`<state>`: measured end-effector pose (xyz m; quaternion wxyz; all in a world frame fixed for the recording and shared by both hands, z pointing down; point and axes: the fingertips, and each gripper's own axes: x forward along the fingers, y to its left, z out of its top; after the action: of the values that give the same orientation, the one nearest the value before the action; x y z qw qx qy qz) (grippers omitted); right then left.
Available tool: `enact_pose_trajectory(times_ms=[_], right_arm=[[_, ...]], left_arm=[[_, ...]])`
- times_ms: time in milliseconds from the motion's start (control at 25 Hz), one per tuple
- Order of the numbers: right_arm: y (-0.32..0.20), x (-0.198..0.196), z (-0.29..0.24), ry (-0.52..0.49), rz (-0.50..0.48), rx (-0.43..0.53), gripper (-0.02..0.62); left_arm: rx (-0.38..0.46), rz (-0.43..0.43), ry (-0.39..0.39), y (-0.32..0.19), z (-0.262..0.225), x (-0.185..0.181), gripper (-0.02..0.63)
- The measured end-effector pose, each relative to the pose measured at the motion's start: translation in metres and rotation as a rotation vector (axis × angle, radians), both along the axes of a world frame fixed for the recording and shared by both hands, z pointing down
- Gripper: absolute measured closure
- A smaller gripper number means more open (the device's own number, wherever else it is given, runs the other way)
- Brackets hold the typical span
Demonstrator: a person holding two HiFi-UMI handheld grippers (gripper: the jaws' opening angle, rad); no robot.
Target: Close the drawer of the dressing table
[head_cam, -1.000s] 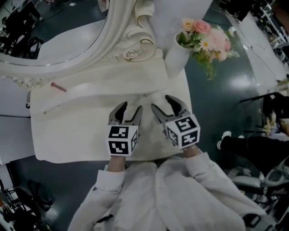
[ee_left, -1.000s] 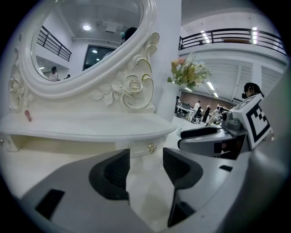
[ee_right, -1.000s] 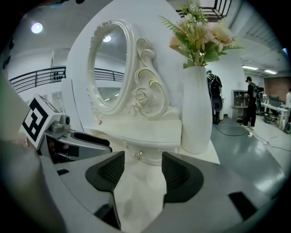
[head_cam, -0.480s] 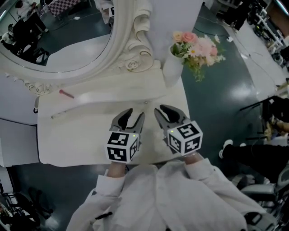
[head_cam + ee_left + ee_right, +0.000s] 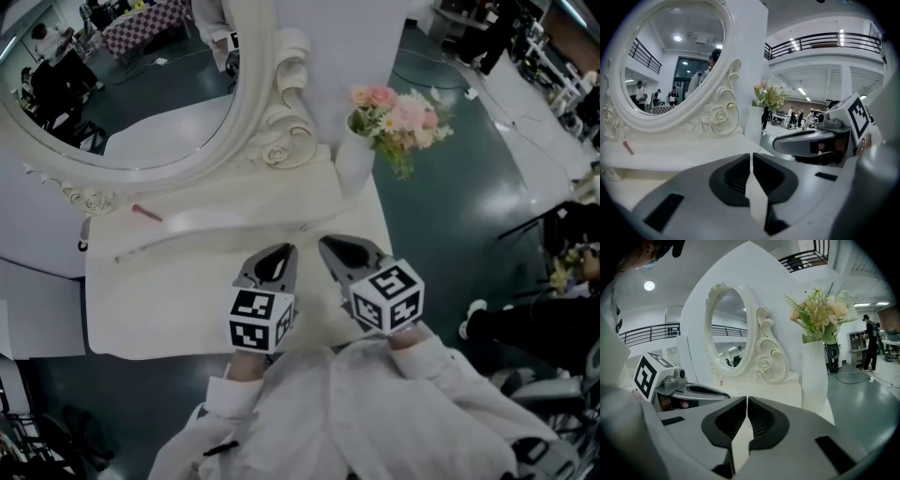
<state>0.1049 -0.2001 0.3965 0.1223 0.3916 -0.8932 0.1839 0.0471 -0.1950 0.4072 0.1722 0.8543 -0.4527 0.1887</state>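
Head view: vase (image 5: 354, 169) on dressing table (image 5: 169, 300) holds flowers (image 5: 397, 116).

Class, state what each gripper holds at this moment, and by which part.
Nothing is held. The left gripper and right gripper have just been closing, and their jaws meet with nothing between them.

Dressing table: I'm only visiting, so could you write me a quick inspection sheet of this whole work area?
Surface: white dressing table top.
Job's things: drawer: no open drawer shows past the table's near edge in the head view.
Clutter: small pink stick; white vase holding flowers; oval mirror at the back.
Grippers: left gripper and right gripper are shut and side by side above the table's near part; their jaws have just been closing, with nothing between them.
Cables: a cable lies on the floor beyond the table.
Surroundings: dark floor; a person stands across the hall.
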Motion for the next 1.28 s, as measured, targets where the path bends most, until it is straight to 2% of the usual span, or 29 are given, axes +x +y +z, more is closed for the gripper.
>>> enact_pose_trajectory(times_ms=[160, 320, 720, 1000, 1280], right_arm=[[0.008, 0.001, -0.005, -0.004, 0.021, 0.018, 0.581], [0.014, 0.003, -0.005, 0.008, 0.019, 0.027, 0.584], [0.017, 0.014, 0.003, 0.039, 0.009, 0.026, 0.588], [0.023, 0.011, 0.014, 0.047, -0.027, -0.017, 0.588], [0.023, 0.007, 0.015, 0.02, -0.04, -0.026, 0.588]], left_arm=[[0.024, 0.025, 0.03, 0.006, -0.007, 0.006, 0.586], [0.036, 0.012, 0.023, 0.008, -0.008, 0.007, 0.594], [-0.038, 0.03, 0.01, 0.02, 0.012, 0.018, 0.597], [-0.061, 0.027, 0.015, 0.019, 0.018, 0.018, 0.597], [-0.087, 0.052, 0.006, 0.022, 0.024, 0.021, 0.597]])
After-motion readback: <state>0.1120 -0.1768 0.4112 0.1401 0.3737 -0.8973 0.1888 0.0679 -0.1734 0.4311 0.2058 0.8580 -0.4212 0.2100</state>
